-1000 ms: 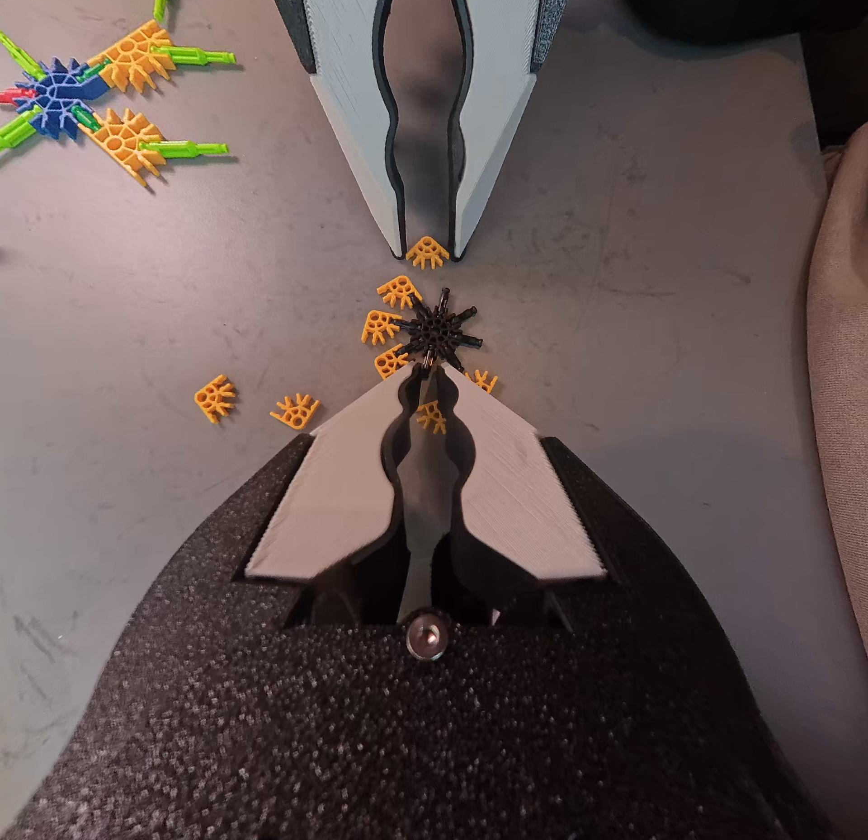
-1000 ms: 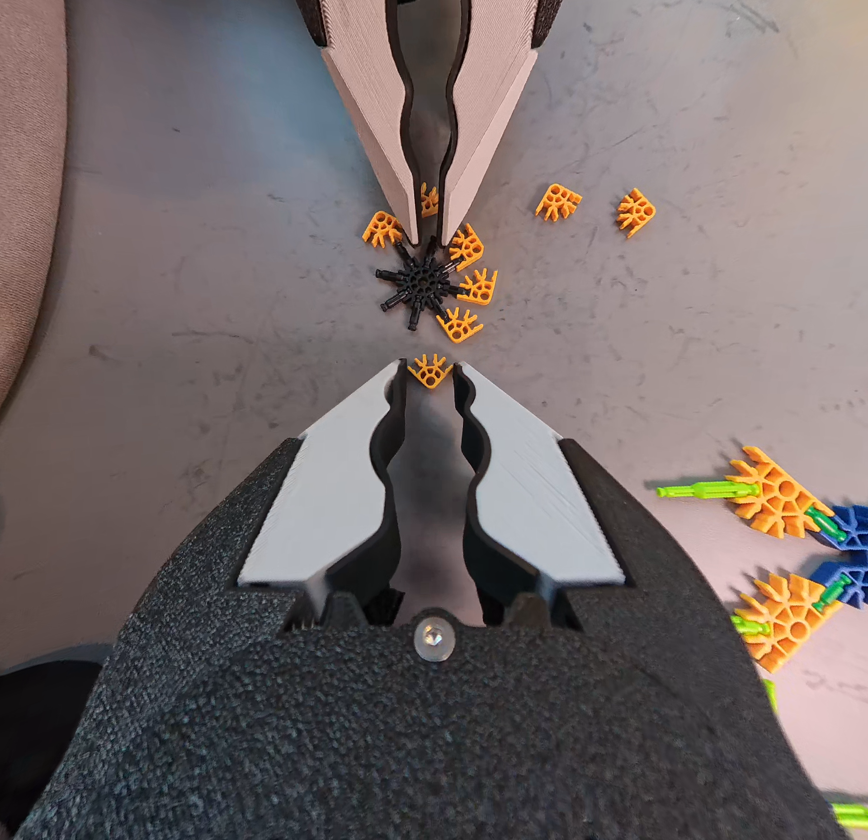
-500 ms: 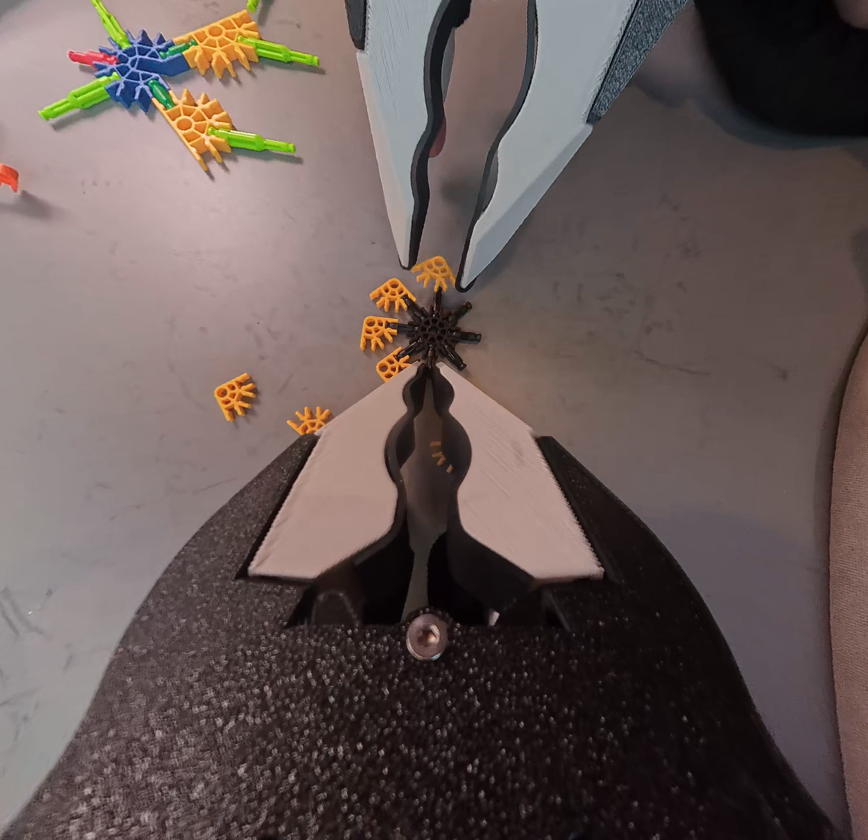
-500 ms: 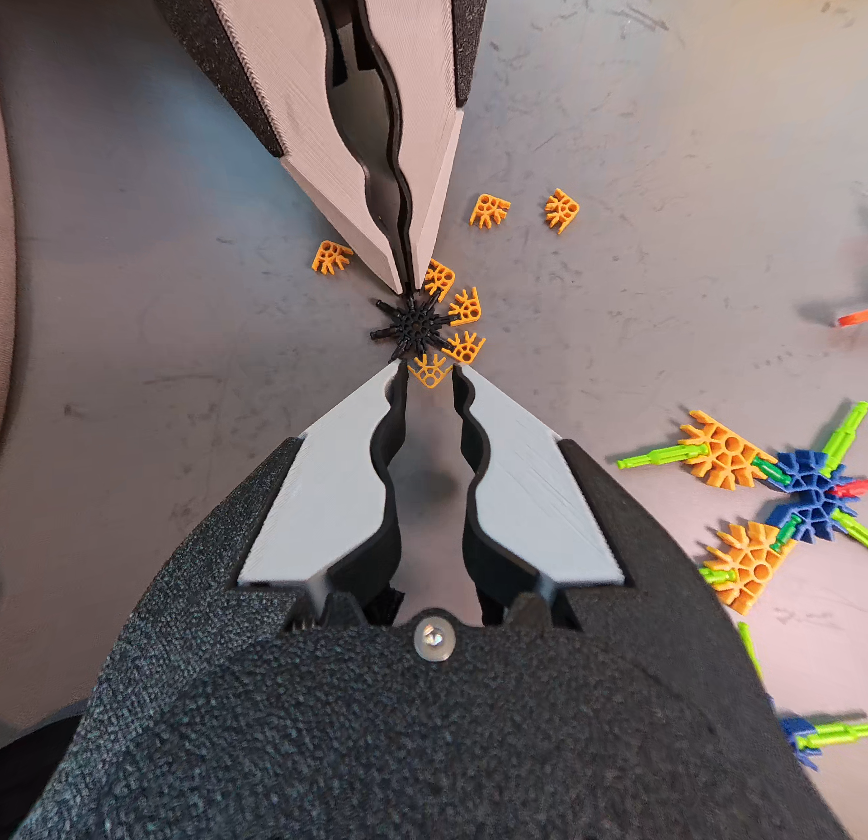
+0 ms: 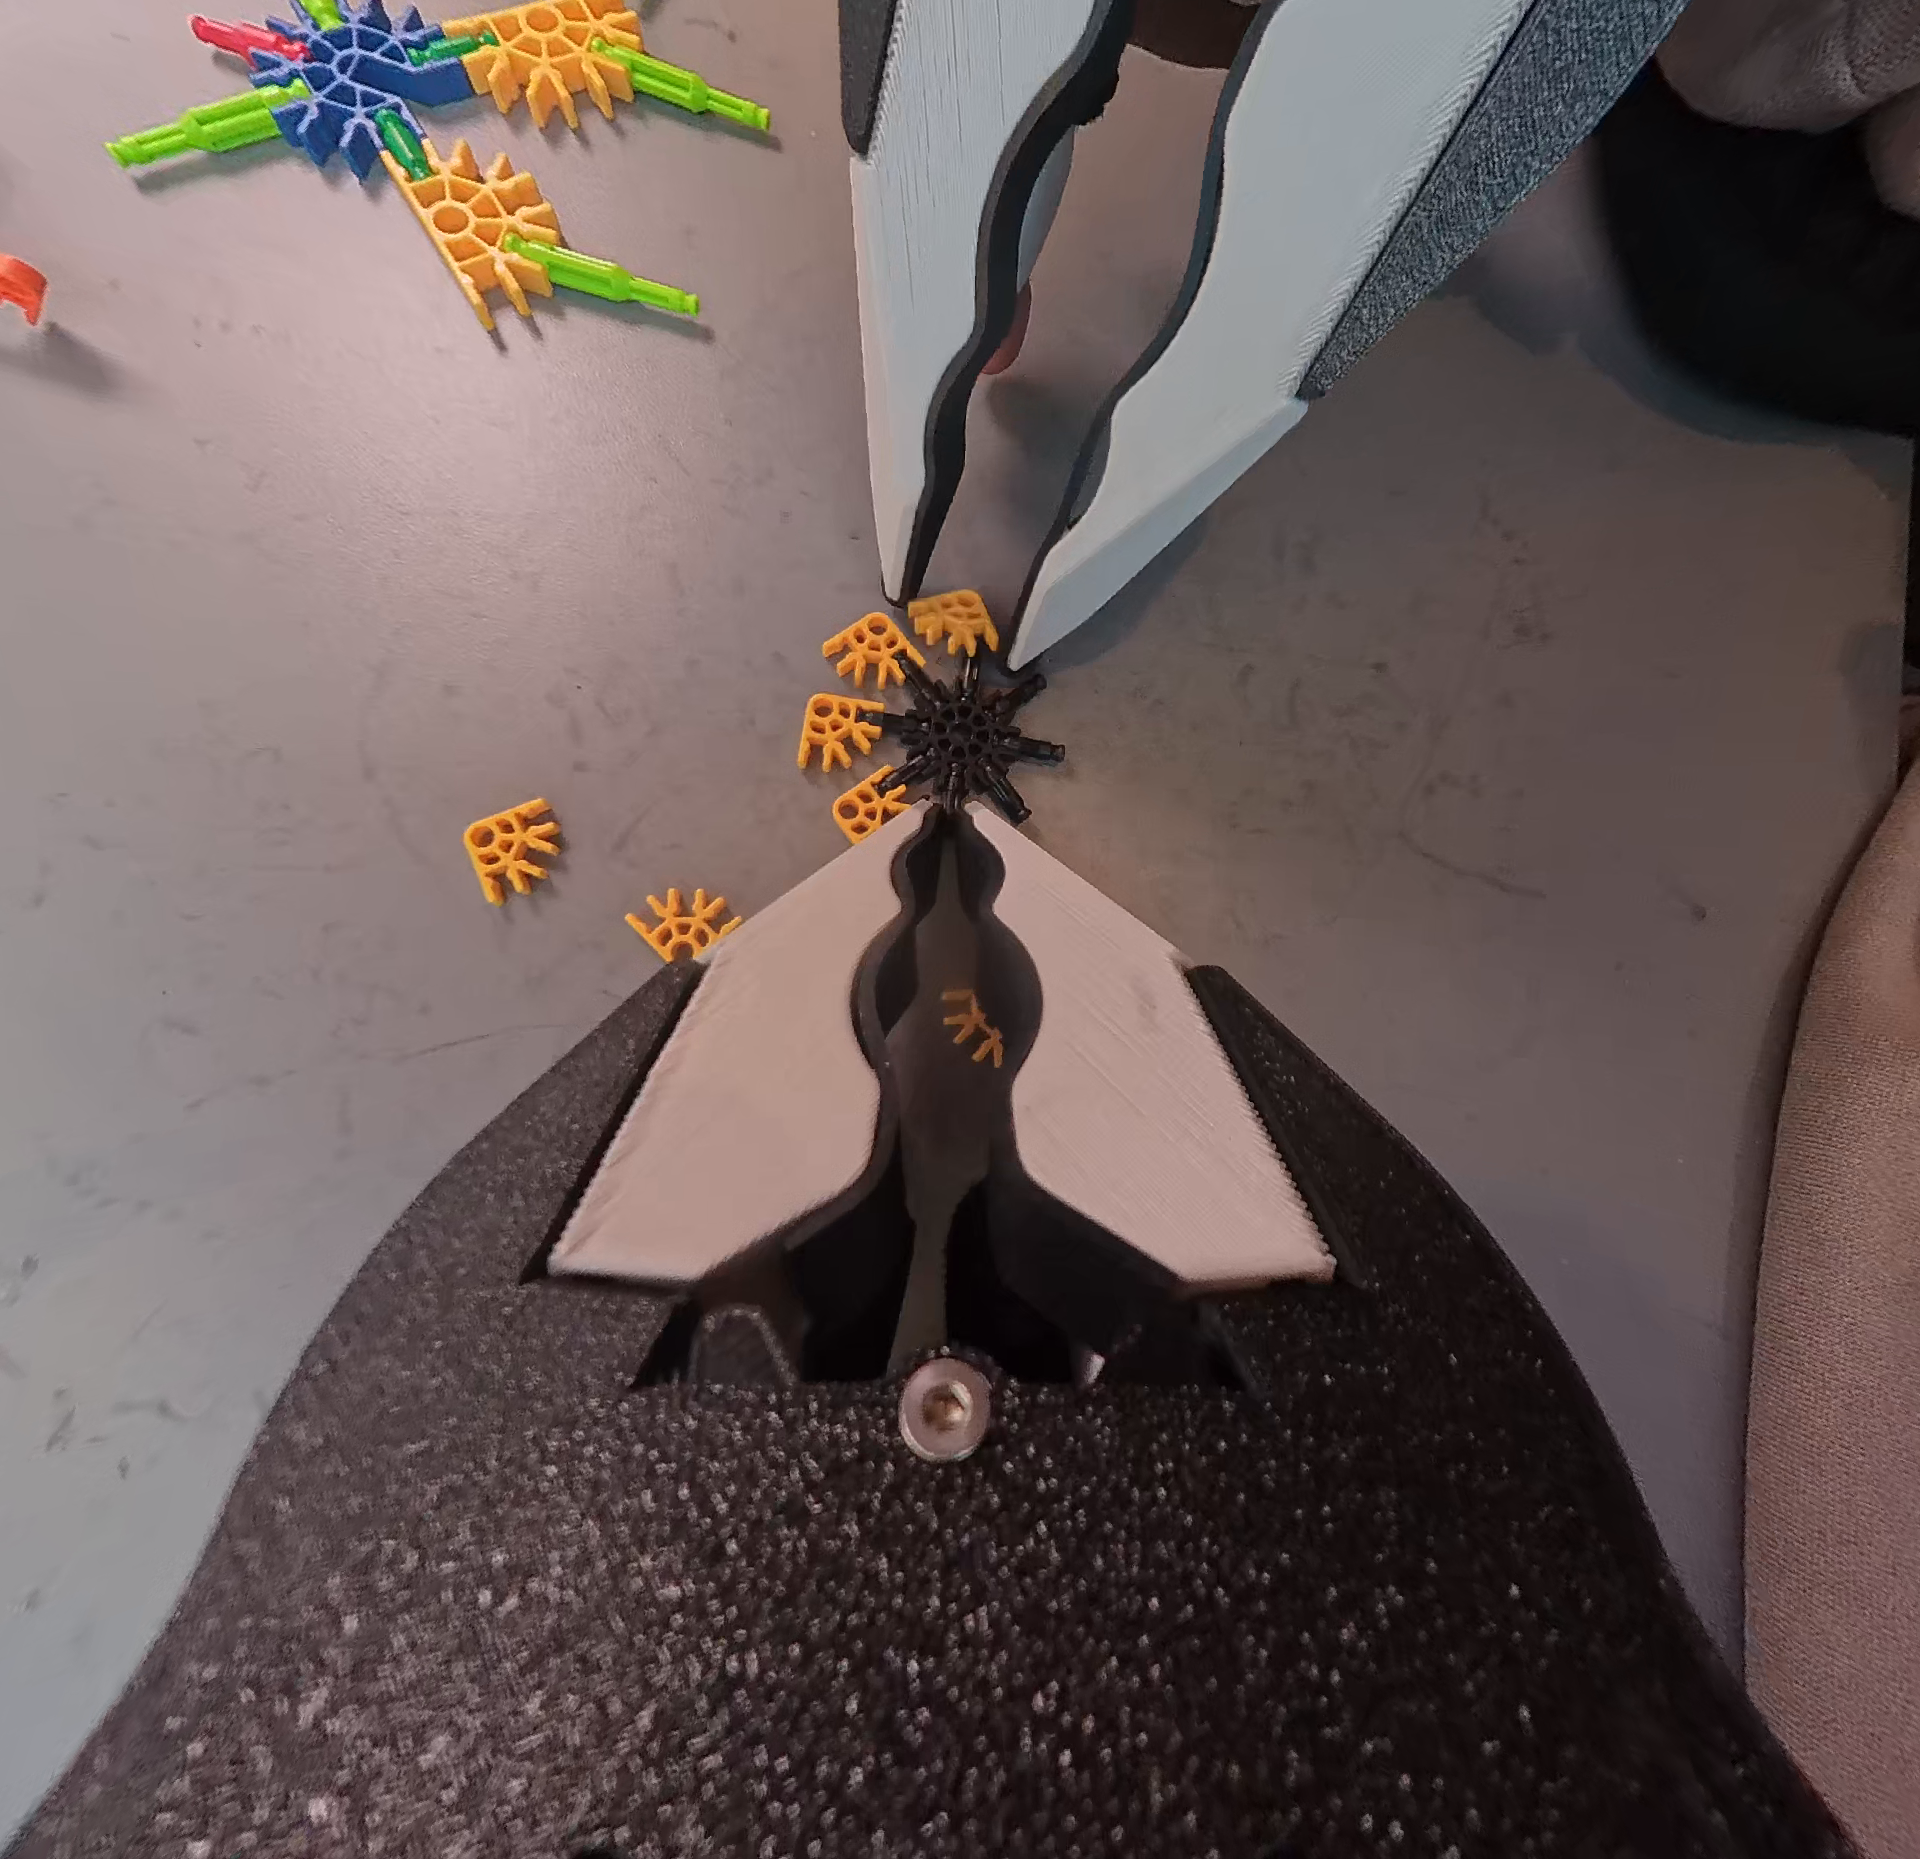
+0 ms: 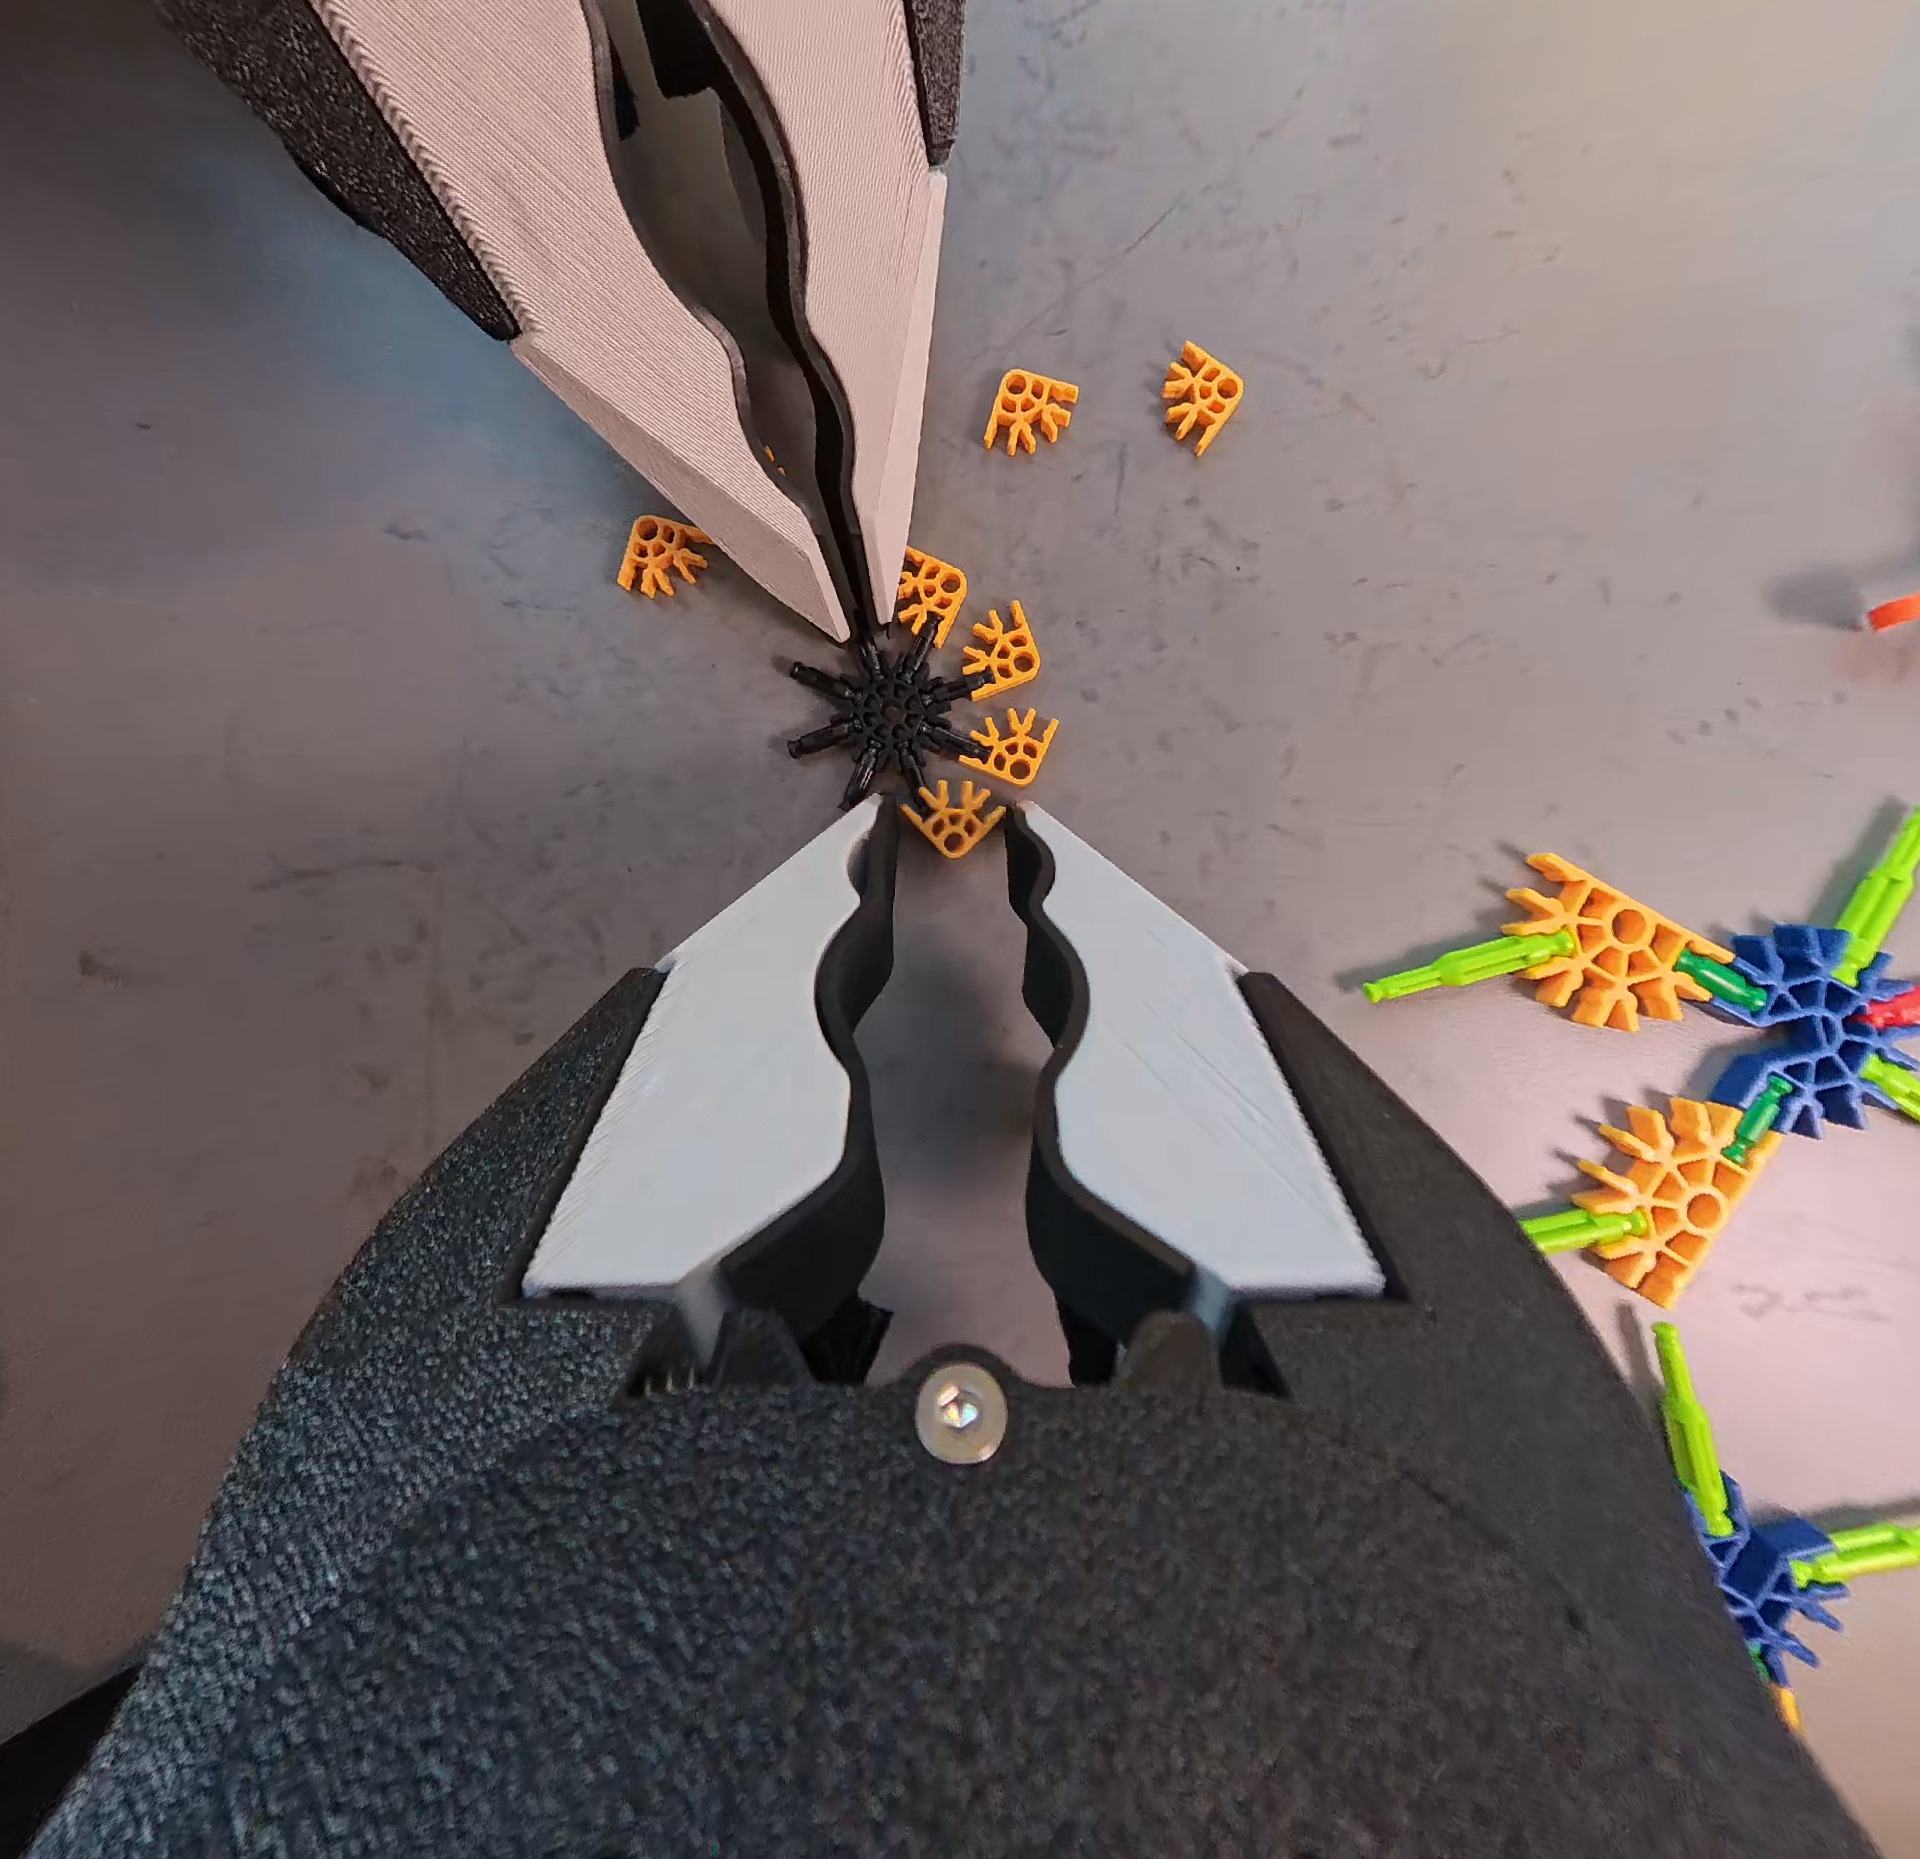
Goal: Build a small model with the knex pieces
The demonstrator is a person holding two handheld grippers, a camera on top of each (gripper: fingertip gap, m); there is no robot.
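A black hub (image 5: 961,739) with several short black rods lies on the grey table (image 5: 312,562). Three small orange connectors (image 5: 836,731) sit on its rod ends. My left gripper (image 5: 948,817) is shut on one black rod; it also shows in the right wrist view (image 6: 862,635). My right gripper (image 6: 951,810) is shut on a small orange connector (image 6: 954,830) and holds it against the hub (image 6: 888,718), at a rod tip. In the left wrist view, the right gripper (image 5: 951,625) comes in from the top.
Loose orange connectors lie near the hub (image 6: 1029,412) (image 6: 1203,396) (image 6: 660,557). A blue, orange and green built piece (image 5: 353,84) lies at the far left, a second blue and green one (image 6: 1756,1591) nearby. Beige fabric (image 5: 1849,1186) borders the table's right side.
My right gripper has carried its orange connector from a short way off up to the black hub. My left gripper has tilted while still holding the rod.
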